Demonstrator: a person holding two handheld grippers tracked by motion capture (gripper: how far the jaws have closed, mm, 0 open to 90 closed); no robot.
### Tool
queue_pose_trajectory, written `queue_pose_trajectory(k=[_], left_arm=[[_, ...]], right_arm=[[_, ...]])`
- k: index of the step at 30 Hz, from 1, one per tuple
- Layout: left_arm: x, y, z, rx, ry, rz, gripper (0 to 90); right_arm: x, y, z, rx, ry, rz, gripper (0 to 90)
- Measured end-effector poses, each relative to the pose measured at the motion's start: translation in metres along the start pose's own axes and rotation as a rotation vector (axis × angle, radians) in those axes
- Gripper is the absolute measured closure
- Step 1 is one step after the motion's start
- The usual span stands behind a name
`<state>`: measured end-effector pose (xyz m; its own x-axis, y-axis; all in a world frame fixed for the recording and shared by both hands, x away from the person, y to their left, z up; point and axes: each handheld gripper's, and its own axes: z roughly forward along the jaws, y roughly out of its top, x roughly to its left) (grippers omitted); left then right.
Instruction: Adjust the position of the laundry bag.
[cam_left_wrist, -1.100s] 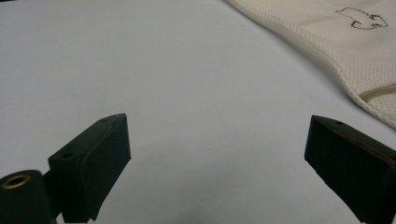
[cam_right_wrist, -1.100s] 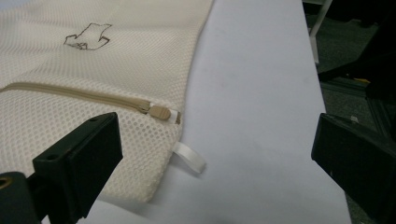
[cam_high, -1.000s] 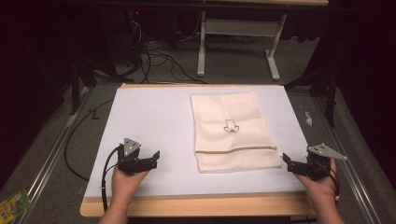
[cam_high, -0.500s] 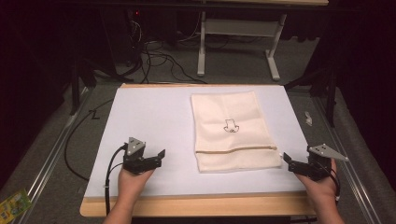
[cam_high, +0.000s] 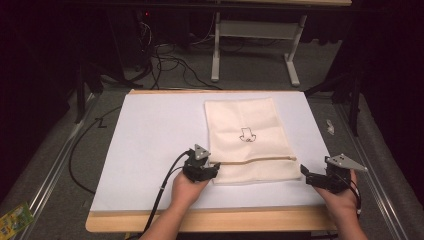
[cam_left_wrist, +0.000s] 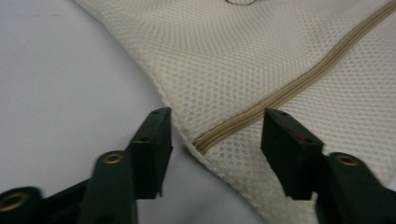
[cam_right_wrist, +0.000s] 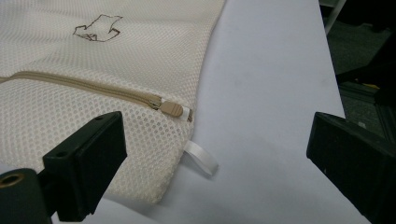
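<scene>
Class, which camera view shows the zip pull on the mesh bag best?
The right gripper view: the zip pull is close and sharp at the bag's edge. The high view shows just the zip line; the left gripper view shows the zip's other end.

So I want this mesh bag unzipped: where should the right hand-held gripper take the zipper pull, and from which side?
Probably the tan zipper pull at the mesh bag's right edge. It lies flat, pointing outward, so bring the right hand-held gripper in low from the bare table on that side.

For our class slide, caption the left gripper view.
Open left gripper straddling the closed zipper end of a cream mesh laundry bag.
</scene>
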<state>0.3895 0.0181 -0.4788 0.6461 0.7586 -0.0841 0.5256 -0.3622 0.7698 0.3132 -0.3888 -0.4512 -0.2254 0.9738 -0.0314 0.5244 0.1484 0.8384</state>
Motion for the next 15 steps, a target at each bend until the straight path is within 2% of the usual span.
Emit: queue_pose_trajectory(k=[1,3,4,8,9,10,11,14,15], left_arm=[[-0.004,-0.002,0.003,0.008,0.037,0.017,64.9],[-0.004,-0.003,0.0,-0.007,0.035,0.023,78.3],[-0.002,-0.005,-0.003,-0.008,0.025,0.017,81.3],[0.003,-0.009,-0.01,0.003,0.018,0.034,83.6],[0.008,-0.011,-0.017,0.016,0.021,0.037,83.7],[0.008,-0.011,-0.017,0.016,0.021,0.037,83.7],[0.012,-0.015,-0.024,0.03,0.022,0.04,83.7],[0.019,-0.025,-0.044,0.061,0.033,0.047,83.7],[0.022,-0.034,-0.058,0.069,0.033,0.047,83.5]], right_arm=[[-0.001,-0.001,-0.001,0.0,0.008,-0.004,6.5],[-0.002,-0.001,-0.002,-0.001,0.014,-0.003,7.6],[-0.002,-0.001,-0.002,-0.002,0.016,0.0,8.0],[-0.002,-0.001,-0.003,0.004,0.023,0.005,9.6],[0.0,-0.001,-0.003,0.003,0.028,-0.011,12.2],[0.0,-0.001,-0.003,0.003,0.028,-0.011,12.2],[0.004,-0.001,-0.004,-0.003,0.033,-0.017,15.2],[0.007,-0.001,-0.004,-0.003,0.046,-0.023,15.9],[0.011,-0.001,-0.003,0.0,0.067,-0.028,17.4]])
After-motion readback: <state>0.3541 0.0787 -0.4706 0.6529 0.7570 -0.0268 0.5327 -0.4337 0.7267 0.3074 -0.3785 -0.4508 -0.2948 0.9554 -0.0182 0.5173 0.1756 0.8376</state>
